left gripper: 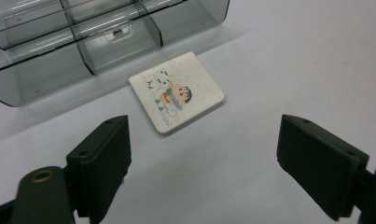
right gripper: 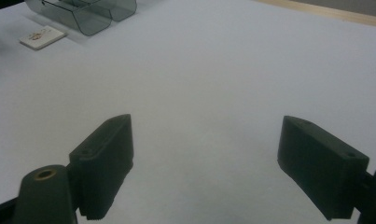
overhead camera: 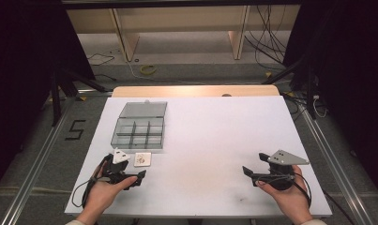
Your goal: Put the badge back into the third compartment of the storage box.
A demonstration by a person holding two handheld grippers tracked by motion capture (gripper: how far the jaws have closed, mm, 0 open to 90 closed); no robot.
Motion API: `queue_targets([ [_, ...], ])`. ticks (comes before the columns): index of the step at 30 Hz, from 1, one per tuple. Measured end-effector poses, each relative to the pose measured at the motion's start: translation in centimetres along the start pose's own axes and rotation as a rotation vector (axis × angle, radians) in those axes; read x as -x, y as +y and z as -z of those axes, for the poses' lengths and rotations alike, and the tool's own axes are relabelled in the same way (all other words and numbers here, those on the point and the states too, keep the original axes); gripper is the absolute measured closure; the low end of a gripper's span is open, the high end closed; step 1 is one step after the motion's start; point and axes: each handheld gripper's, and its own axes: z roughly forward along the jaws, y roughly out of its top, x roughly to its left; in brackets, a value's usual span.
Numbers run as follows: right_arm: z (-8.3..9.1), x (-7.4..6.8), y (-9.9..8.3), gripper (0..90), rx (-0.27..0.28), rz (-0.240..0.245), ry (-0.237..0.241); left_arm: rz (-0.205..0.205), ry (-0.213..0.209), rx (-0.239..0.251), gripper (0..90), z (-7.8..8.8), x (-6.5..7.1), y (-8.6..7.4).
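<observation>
A small white tile [left gripper: 177, 91] with a cartoon figure printed on it lay flat on the white table [overhead camera: 215, 136], at lower left of centre in the high view, just in front of a smoky clear plastic box [overhead camera: 139, 133]. The box stood with its lid [overhead camera: 143, 109] thrown back toward the upper part of the frame; its divided compartments looked empty in the high view and in the left gripper view.

The left gripper [left gripper: 202, 154] sat low in the lower left of the high view, just beside the tile. Its jaws stood wide apart with nothing between them, the tile lying ahead of the gap and untouched. The right gripper [right gripper: 204, 158], at lower right of the high view, was likewise spread wide and held nothing, well apart from tile and box.

Bare tabletop stretched across the middle and right of the frame. The tile lay well in from the table's left and near edges.

The printed picture was readable in the left gripper view; in the right gripper view the tile appeared as a small pale slab at upper left, beside the box's corner.
</observation>
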Motion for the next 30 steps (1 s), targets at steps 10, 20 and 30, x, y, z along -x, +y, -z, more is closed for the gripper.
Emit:
queue_targets([
  [10, -0.3, -0.2, 0.1, 19.6, -0.003, 0.011, -0.012, 0.096, 0.065, -0.010, 18.8, -1.8, 0.6, 1.0],
  [20, -0.9, -0.6, 0.2, 19.7, -0.008, 0.036, 0.006, 0.149, 0.122, -0.032, 25.5, -4.3, 1.8, 2.7],
  [30, -0.9, -0.6, 0.2, 19.4, -0.011, 0.039, 0.017, 0.187, 0.128, -0.067, 39.7, -4.3, 0.8, 3.2],
])
